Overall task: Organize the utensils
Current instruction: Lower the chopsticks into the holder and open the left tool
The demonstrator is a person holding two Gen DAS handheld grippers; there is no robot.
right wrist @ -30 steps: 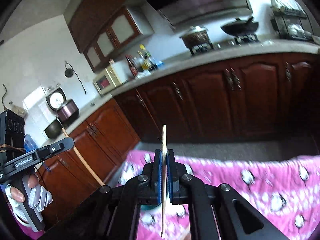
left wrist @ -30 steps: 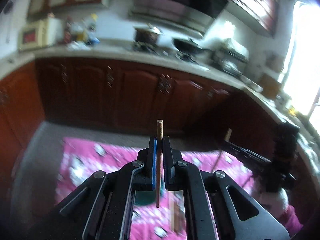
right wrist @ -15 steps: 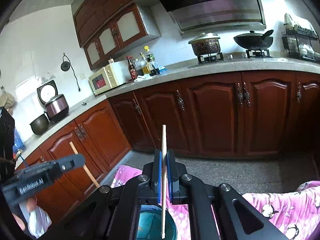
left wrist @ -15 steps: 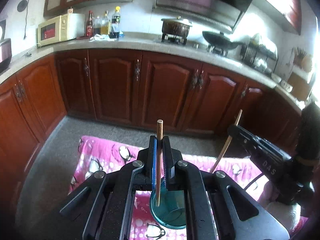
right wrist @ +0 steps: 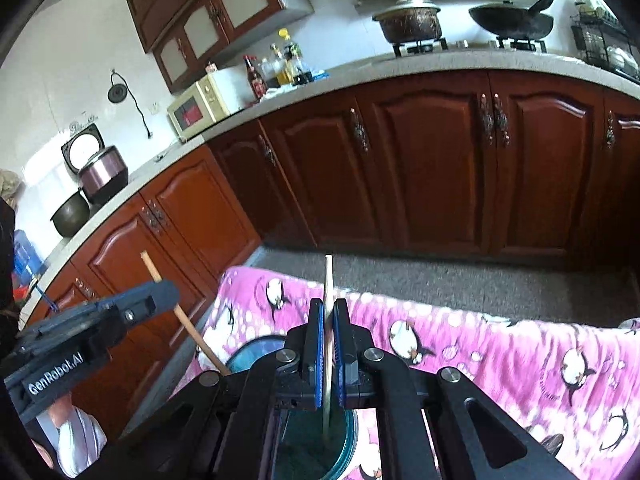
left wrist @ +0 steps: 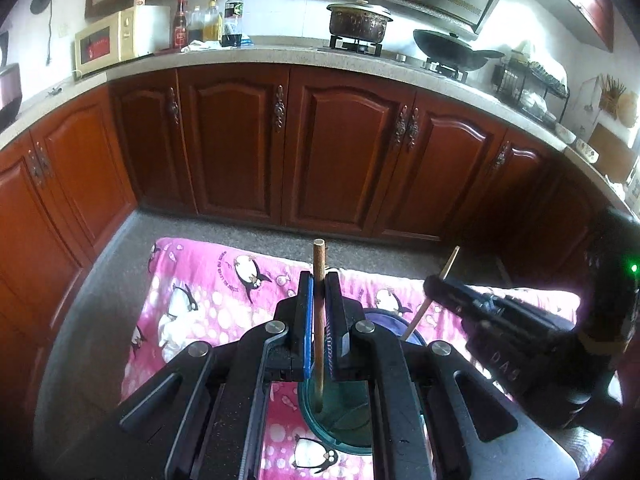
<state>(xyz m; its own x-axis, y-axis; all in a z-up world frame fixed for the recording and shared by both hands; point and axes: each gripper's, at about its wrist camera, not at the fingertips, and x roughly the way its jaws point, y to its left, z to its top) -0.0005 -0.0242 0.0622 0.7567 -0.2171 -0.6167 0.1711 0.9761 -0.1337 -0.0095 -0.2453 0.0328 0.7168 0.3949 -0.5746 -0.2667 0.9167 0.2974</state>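
Observation:
My left gripper (left wrist: 319, 280) is shut on a brown wooden chopstick (left wrist: 319, 256) held upright, its lower tip inside a teal cup (left wrist: 340, 420) below the jaws. My right gripper (right wrist: 328, 308) is shut on a pale chopstick (right wrist: 328, 276), also upright, its tip in the same teal cup (right wrist: 344, 436). The right gripper (left wrist: 432, 284) shows at the right of the left wrist view with its pale chopstick (left wrist: 448, 264). The left gripper (right wrist: 160, 292) shows at the left of the right wrist view with its brown chopstick (right wrist: 150, 266).
The cup stands on a table covered by a pink penguin-print cloth (left wrist: 208, 292). Red-brown kitchen cabinets (left wrist: 336, 152) and a grey counter with a microwave (left wrist: 120, 40), pot (left wrist: 358, 20) and wok (left wrist: 452, 52) lie beyond a strip of grey floor (left wrist: 248, 228).
Both grippers have tilted downward and come together over the teal cup. Both chopstick tips now sit lower, inside the cup's mouth. Both stay shut on their chopsticks.

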